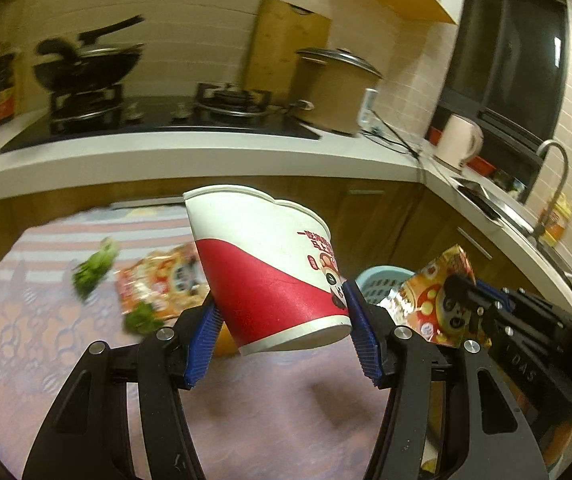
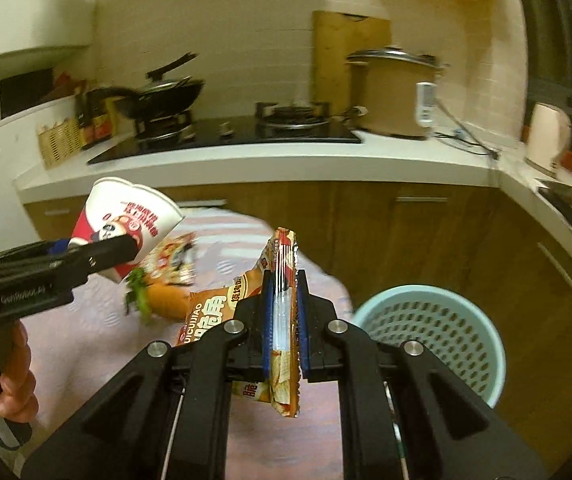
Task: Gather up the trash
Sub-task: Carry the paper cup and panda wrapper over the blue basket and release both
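A red and white instant-noodle cup (image 1: 262, 272) is tilted in the air between the blue pads of my left gripper (image 1: 282, 328), which is shut on its lower half. In the right wrist view the same cup (image 2: 126, 208) hangs at the left in the left gripper (image 2: 102, 246). My right gripper (image 2: 284, 284) is shut on an orange snack wrapper (image 2: 286, 256) held on edge. That wrapper (image 1: 433, 296) also shows in the left wrist view. A light blue perforated basket (image 2: 489, 360) stands on the floor at the right, its rim (image 1: 377, 274) just past the cup.
On the pink patterned tablecloth (image 1: 286, 400) lie a printed packet (image 1: 162, 284), green vegetable scraps (image 1: 94, 272), an orange snack bag (image 2: 210, 308) and a carrot-like piece (image 2: 166, 296). Behind runs a white counter (image 2: 246, 160) with stove, wok, pot and kettle. A hand (image 2: 14, 380) grips the left tool.
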Tool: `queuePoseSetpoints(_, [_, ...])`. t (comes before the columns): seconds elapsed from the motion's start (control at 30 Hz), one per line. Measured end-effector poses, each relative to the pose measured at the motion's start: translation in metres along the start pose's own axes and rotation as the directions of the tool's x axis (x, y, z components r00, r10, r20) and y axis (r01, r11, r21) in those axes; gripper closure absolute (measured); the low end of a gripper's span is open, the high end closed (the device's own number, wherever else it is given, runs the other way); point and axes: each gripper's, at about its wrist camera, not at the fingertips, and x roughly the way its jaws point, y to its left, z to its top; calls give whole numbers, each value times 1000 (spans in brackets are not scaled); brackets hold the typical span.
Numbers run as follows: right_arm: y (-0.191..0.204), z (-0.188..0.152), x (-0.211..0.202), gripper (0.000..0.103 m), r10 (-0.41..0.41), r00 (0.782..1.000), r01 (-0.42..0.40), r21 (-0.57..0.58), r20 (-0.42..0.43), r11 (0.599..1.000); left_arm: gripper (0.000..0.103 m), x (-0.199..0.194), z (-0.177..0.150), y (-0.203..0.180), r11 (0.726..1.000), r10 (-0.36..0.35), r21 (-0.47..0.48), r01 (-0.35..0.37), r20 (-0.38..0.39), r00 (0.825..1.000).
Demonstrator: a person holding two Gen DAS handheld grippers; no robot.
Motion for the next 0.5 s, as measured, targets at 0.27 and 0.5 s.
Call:
queuePoseSetpoints(0.27, [-64,-4,2,95,-79,996,84,114,-43,990,47,42,-1,-58,993,-92,64,95,-54,994])
queuePoseSetpoints(0.5, [-111,-25,10,95,-145,985,160,193,-91,968,47,87,-11,-95,983,-147,87,159,-130,981])
